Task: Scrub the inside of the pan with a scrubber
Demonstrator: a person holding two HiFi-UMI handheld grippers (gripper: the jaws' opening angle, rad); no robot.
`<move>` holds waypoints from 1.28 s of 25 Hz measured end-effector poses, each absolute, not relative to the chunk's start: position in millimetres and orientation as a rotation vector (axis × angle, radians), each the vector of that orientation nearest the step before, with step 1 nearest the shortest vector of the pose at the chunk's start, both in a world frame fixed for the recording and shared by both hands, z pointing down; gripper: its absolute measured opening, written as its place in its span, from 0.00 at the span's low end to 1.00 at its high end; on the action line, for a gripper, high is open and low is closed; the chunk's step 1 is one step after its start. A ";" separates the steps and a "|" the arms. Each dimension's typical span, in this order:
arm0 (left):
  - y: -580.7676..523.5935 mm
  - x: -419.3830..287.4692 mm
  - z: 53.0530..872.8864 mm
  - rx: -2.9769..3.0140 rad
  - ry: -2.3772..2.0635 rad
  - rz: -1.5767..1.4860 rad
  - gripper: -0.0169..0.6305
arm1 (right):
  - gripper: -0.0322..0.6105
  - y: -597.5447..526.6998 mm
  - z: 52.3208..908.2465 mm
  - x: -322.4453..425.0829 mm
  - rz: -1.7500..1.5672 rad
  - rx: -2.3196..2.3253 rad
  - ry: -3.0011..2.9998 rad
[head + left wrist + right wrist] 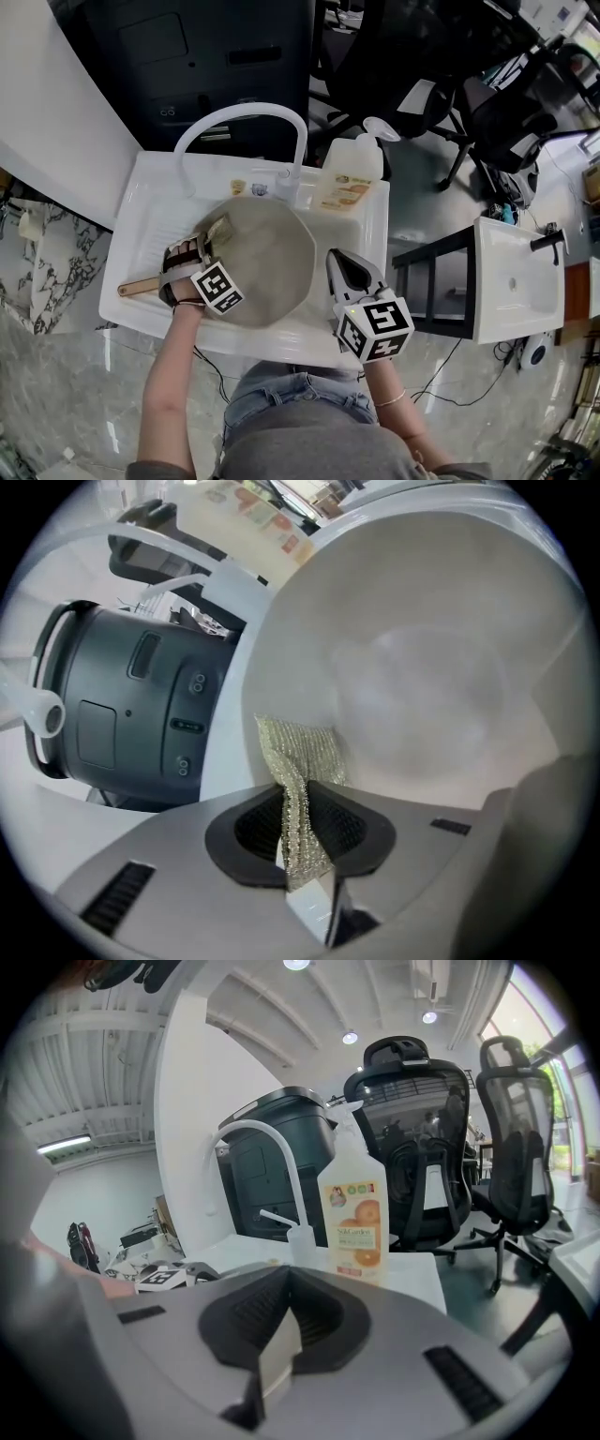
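Observation:
A round grey-beige pan point(267, 262) lies in the white sink point(159, 187), its wooden handle point(141, 285) pointing left. My left gripper point(201, 248) sits over the pan's left rim, shut on a gold mesh scrubber point(218, 230). In the left gripper view the scrubber point(302, 754) stands pinched between the jaws of the left gripper point(302, 803), its free end against the pan's inner wall point(441, 667). My right gripper point(339, 264) rests beside the pan's right rim over the sink's edge. The right gripper view shows the right gripper point(286, 1321) shut with nothing in it.
A soap bottle point(349, 178) with an orange label stands at the sink's back right, next to the white curved faucet point(281, 131). A dark machine point(206, 56) is behind the sink. Office chairs point(412, 75) and a second small basin point(511, 281) are to the right.

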State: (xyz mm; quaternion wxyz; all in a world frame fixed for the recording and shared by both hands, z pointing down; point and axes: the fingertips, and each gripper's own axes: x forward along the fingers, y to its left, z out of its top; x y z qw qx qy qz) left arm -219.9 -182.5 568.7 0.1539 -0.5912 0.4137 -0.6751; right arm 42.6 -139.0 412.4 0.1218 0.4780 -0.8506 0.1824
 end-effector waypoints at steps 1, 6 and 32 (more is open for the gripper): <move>-182.9 -220.3 562.8 -1.674 1.202 -1.902 0.14 | 0.07 -136.9 412.3 41.9 0.531 1.395 -2.483; -176.6 -223.5 534.6 -1.635 1.341 -1.740 0.14 | 0.07 -124.9 411.6 36.7 0.515 1.388 -2.484; -57.8 -177.9 411.2 -2.397 2.008 -0.488 0.14 | 0.07 -72.1 370.2 -21.9 0.344 1.208 -2.721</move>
